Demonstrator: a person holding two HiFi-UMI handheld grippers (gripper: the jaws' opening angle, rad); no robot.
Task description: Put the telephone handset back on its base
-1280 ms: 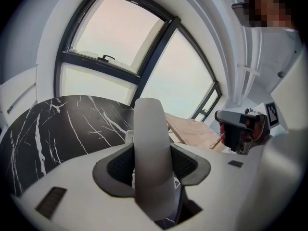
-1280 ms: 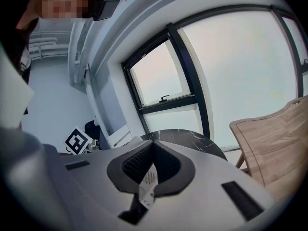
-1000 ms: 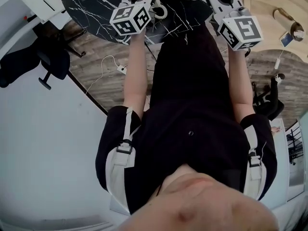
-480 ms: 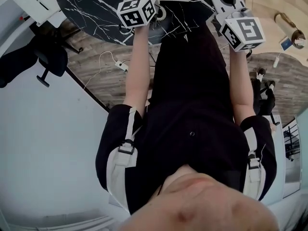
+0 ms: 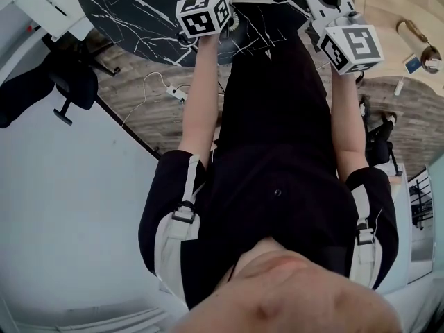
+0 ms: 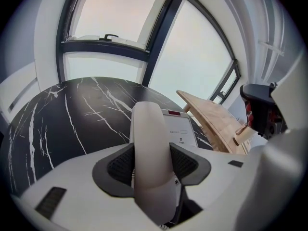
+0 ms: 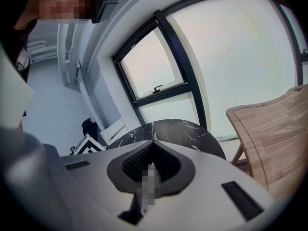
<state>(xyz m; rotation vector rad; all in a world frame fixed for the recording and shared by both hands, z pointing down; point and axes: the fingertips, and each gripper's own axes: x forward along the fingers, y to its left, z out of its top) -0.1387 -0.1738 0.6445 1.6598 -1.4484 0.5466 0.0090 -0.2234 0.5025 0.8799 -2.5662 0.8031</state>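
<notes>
Holding handset at its narrow middle, left gripper jaws clamped on it, raised over table, base just beyond | handset looks light, stiff, smooth plastic, likely slippery | right gripper jaws together, empty

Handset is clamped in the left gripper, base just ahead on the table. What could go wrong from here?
The left gripper holds the handset around its smooth, rounded middle; it might pivot or slip while being lowered.
The handset hides much of the base from the left gripper view, so it may land askew.
The right gripper is shut, empty, not steadying the base, which could slide on the smooth table.
</notes>
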